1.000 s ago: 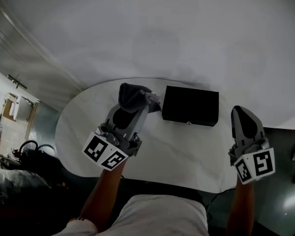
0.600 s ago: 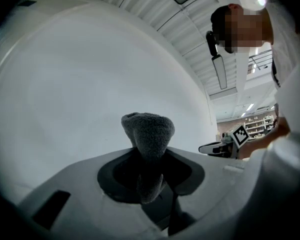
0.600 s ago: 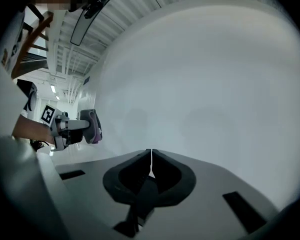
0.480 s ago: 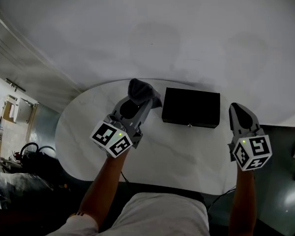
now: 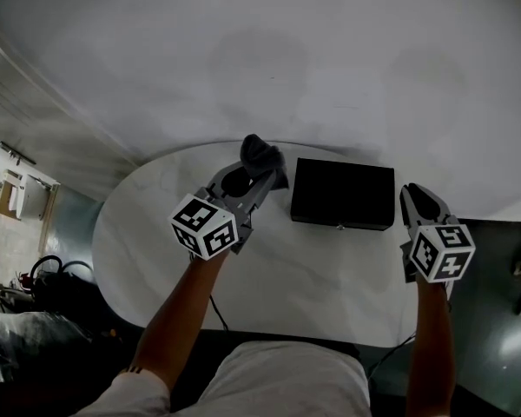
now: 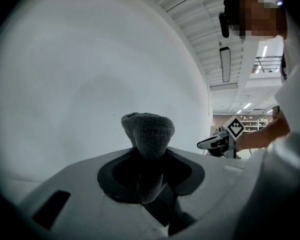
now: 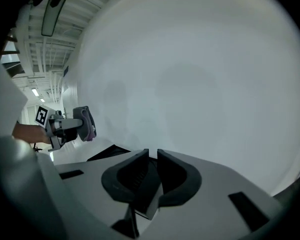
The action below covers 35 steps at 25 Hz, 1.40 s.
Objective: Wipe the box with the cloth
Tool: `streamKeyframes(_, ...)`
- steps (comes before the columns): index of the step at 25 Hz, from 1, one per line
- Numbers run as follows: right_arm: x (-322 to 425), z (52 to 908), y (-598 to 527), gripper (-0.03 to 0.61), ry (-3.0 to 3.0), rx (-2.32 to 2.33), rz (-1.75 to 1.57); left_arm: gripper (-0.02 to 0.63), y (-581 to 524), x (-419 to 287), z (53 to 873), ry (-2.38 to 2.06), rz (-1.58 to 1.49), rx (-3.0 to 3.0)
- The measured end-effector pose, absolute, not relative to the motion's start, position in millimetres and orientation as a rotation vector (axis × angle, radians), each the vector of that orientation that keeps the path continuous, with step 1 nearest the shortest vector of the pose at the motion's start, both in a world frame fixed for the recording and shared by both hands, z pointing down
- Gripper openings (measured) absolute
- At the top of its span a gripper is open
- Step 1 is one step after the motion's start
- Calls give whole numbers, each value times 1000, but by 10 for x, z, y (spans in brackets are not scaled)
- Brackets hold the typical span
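white oval table (image 5: 148, 224), with a flat black rectangular box (image 5: 342, 194) lying near its far edge. The left gripper (image 5: 257, 179) is just left of the box, jaws clamped on a bunched grey terry cloth (image 5: 260, 153). The right gripper (image 5: 415, 196) is just right of the box, jaws closed and empty.

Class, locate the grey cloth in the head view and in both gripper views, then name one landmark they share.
Head view: cloth at the left gripper tip, left of the black box.
Left gripper view: centre, pinched between the fingers.
Right gripper view: small grey lump, far left, probably the cloth.
Shared landmark: the pale wall behind.
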State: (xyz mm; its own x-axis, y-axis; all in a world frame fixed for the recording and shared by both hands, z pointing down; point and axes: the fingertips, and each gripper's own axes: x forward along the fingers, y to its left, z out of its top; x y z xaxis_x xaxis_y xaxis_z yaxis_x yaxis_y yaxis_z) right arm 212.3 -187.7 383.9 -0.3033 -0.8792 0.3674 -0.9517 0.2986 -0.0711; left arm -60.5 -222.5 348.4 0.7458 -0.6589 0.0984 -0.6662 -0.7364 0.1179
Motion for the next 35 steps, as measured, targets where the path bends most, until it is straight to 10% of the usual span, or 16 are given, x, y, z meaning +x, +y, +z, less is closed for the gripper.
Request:
streamKeyframes(15, 2201, 4481, -2152, 124, -2176, 1604, 837, 117, -2620, -570, 4258, -779, 402, 2625)
streamKeyframes(35, 2222, 4834, -2245, 98, -2042, 1568, 1009, 117, -2812, -436, 4927, -399, 543, 2212)
